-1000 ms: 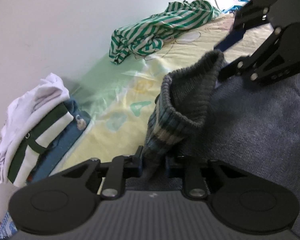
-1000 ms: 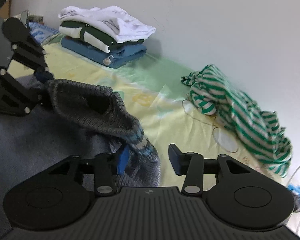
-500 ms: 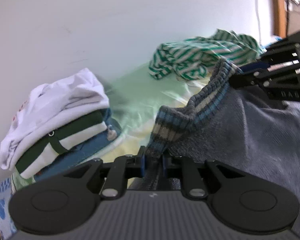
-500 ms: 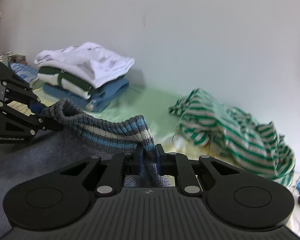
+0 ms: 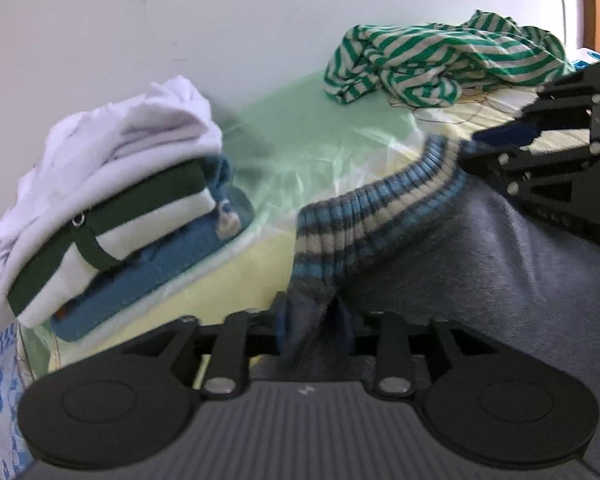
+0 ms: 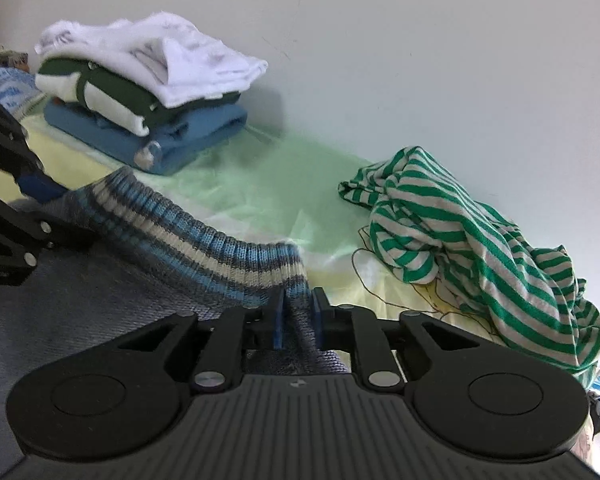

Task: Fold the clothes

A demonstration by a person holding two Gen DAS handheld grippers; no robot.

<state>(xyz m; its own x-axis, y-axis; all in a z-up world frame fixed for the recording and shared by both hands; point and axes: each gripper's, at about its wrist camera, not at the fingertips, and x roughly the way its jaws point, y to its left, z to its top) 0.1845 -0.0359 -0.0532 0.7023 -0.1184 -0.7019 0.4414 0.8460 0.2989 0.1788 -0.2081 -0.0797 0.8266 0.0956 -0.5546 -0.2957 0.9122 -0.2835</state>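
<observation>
Both grippers are clamped on the grey sweater (image 5: pixel 480 264): the left gripper (image 5: pixel 316 320) pinches one end of its striped ribbed hem (image 6: pixel 204 240) at lower centre, the right gripper (image 6: pixel 298 316) the other end. The hem runs taut between them, slanting across mid-frame above the yellow-green sheet (image 6: pixel 260 184). A stack of folded clothes (image 6: pixel 140 100) sits upper left by the wall (image 6: pixel 420 40), with a crumpled green-striped shirt (image 6: pixel 460 240) at right.

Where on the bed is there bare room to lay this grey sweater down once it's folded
The widest bare patch is the green-yellow sheet between the folded stack and the crumpled green striped shirt, along the wall. The near side is crowded: the grey sweater spreads there, pinched by the left gripper and right gripper.
</observation>
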